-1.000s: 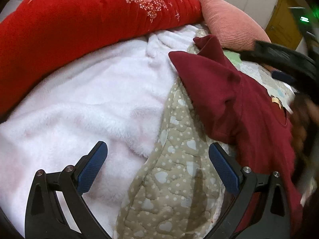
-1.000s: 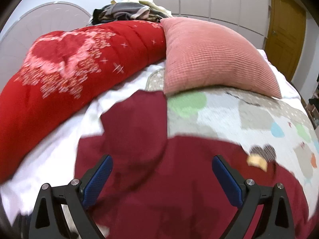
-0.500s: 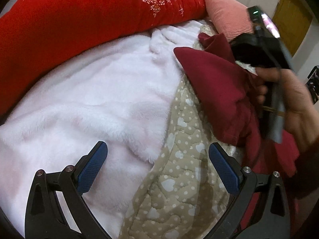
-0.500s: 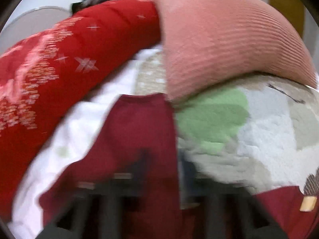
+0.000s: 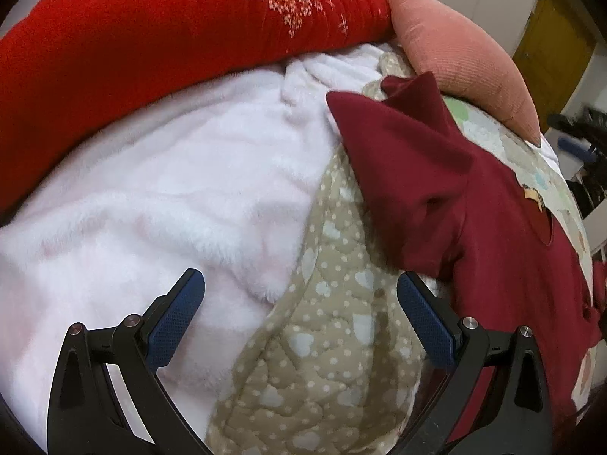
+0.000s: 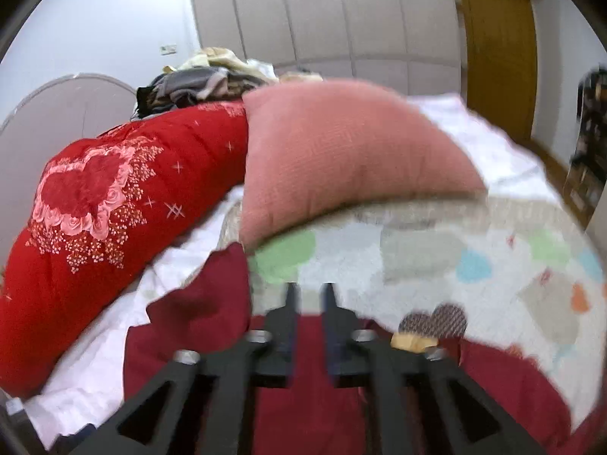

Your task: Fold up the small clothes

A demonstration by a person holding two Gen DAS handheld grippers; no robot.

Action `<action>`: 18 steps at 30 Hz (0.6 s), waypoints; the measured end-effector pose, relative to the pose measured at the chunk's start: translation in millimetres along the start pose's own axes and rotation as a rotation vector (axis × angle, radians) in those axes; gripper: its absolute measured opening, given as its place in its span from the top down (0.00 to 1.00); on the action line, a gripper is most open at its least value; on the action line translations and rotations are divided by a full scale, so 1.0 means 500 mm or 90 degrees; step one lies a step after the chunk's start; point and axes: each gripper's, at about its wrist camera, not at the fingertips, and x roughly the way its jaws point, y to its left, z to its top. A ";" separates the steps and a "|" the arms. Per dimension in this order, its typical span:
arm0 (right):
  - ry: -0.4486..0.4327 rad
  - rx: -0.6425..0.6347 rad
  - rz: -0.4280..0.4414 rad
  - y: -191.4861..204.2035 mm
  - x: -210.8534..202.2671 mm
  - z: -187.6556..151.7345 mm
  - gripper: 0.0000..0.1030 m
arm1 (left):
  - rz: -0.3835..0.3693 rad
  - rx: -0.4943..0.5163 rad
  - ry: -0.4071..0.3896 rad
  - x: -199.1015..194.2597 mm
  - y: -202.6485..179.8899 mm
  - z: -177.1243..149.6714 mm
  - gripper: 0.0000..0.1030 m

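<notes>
A small dark red garment lies spread on the bed, one sleeve reaching toward the pink cushion; it also shows in the right wrist view. My left gripper is open and empty, low over the beige dotted quilt, left of the garment. My right gripper has its jaws nearly together above the garment's upper edge; nothing shows between them. A tan neck label sits just right of it.
A red flowered quilt lies along the far left. A pink cushion rests behind the garment. A white fluffy blanket and a patchwork cover cover the bed. Clothes are piled at the headboard.
My right gripper went from wide open to nearly closed and pulled back and up from the sleeve. The left gripper has barely moved.
</notes>
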 end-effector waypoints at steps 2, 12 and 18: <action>0.028 0.020 0.040 -0.002 0.039 -0.014 0.17 | 0.000 0.004 0.002 0.002 0.000 -0.001 0.01; 0.122 -0.058 0.038 0.109 0.260 -0.023 0.33 | 0.008 -0.008 0.014 0.027 0.016 0.014 0.01; 0.144 -0.048 0.063 0.121 0.304 -0.029 0.92 | 0.017 0.003 0.015 0.033 0.010 0.018 0.01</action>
